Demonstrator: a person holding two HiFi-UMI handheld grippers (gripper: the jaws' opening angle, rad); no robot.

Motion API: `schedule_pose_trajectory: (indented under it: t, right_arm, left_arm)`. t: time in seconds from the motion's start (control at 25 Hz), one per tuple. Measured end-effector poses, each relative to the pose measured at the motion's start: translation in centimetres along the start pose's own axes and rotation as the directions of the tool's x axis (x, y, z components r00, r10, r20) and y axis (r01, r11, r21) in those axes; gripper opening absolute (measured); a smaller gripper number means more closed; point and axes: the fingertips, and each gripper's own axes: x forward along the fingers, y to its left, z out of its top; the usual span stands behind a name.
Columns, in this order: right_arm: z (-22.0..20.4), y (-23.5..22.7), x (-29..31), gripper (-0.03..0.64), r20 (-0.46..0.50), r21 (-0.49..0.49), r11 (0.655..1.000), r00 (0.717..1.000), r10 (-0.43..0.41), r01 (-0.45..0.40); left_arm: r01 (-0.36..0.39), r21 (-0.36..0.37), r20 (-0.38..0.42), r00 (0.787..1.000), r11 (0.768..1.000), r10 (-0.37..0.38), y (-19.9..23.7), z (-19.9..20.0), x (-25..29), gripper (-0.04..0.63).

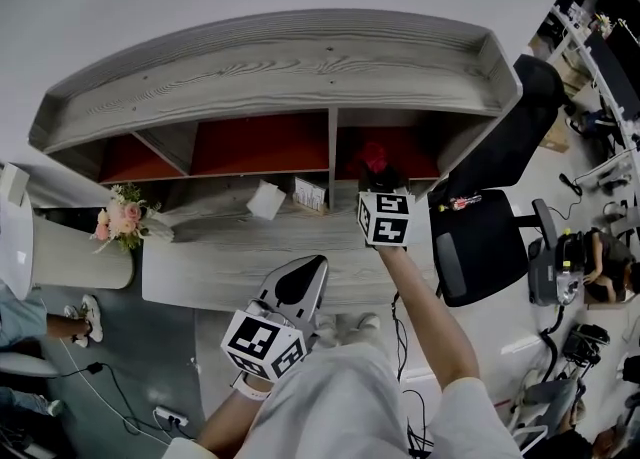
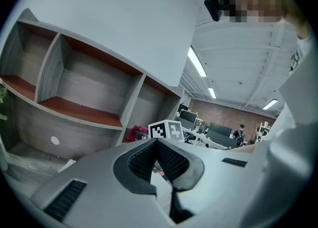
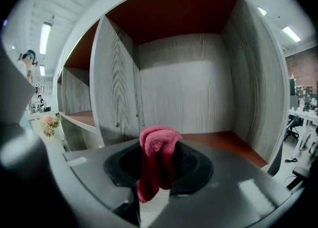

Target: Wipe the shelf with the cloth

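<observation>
The grey wood shelf (image 1: 270, 62) stands on a desk (image 1: 230, 267); its compartments have red-brown floors. A black chair (image 1: 490, 247) sits to the right. The left gripper (image 2: 157, 142) is over the desk's front edge, jaws pressed together on nothing. The right gripper (image 3: 159, 167) pinches the red cloth (image 3: 157, 140), folded and upright, at the mouth of the right compartment. Flowers (image 1: 120, 219) show near the desk's left end. A small card (image 1: 310, 193) stands on the desk, its print too small to read.
</observation>
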Motion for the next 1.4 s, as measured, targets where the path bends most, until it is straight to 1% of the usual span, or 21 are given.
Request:
schedule_pose_trajectory:
  t: [0.2,0.32,0.4,0.48,0.56,0.64,0.76,1.04,1.24,1.4]
  right_arm:
    - [-0.4,3.9,0.6,0.123,-0.06,-0.049,0.993,0.993,0.105,-0.108]
    - [-0.4,4.5,1.3,0.123,-0.112,-0.028,0.99,0.985,0.135,-0.139]
    - [-0.3,4.6,2.0,0.123,-0.161,-0.037,0.986,0.974,0.157,-0.165]
    - [-0.2,4.8,2.7,0.123,-0.218,-0.075,0.978,0.96,0.173,-0.193]
    - [-0.2,4.8,3.5,0.123,-0.27,-0.137,0.966,0.947,0.175,-0.217]
    - [-0.1,4.7,4.2,0.123,-0.301,-0.169,0.957,0.937,0.179,-0.237]
    - [0.0,4.5,4.9,0.124,-0.323,-0.179,0.949,0.926,0.194,-0.261]
    - [0.6,4.3,6.4,0.124,-0.339,-0.235,0.927,0.918,0.204,-0.293]
    - [1.1,3.9,7.2,0.127,-0.357,-0.261,0.918,0.913,0.196,-0.299]
    - [1.2,3.3,7.0,0.127,-0.355,-0.274,0.92,0.918,0.175,-0.281]
  left_arm:
    - [0.008,-0.002,0.003,1.0,1.0,-0.008,-0.4,-0.1,0.4,0.006]
    - [0.012,0.0,0.004,1.0,1.0,-0.012,-0.7,0.1,0.6,0.006]
    - [0.013,0.001,0.003,1.0,1.0,-0.013,-0.8,0.0,0.7,0.006]
    - [0.017,0.001,0.0,1.0,1.0,-0.017,-0.9,-0.1,0.8,0.006]
    - [0.021,0.005,-0.004,1.0,1.0,-0.021,-1.1,-0.1,1.0,0.006]
    - [0.022,0.011,-0.005,1.0,1.0,-0.022,-1.3,0.0,1.0,0.006]
    - [0.019,0.017,-0.003,1.0,1.0,-0.019,-1.5,0.2,0.9,0.006]
    - [-0.003,0.025,0.001,1.0,1.0,0.003,-1.4,0.5,0.2,0.006]
    - [-0.025,0.027,0.004,1.0,0.999,0.025,-1.2,0.3,-0.6,0.006]
    - [-0.035,0.034,0.014,0.999,0.999,0.035,-1.2,0.7,-1.2,0.006]
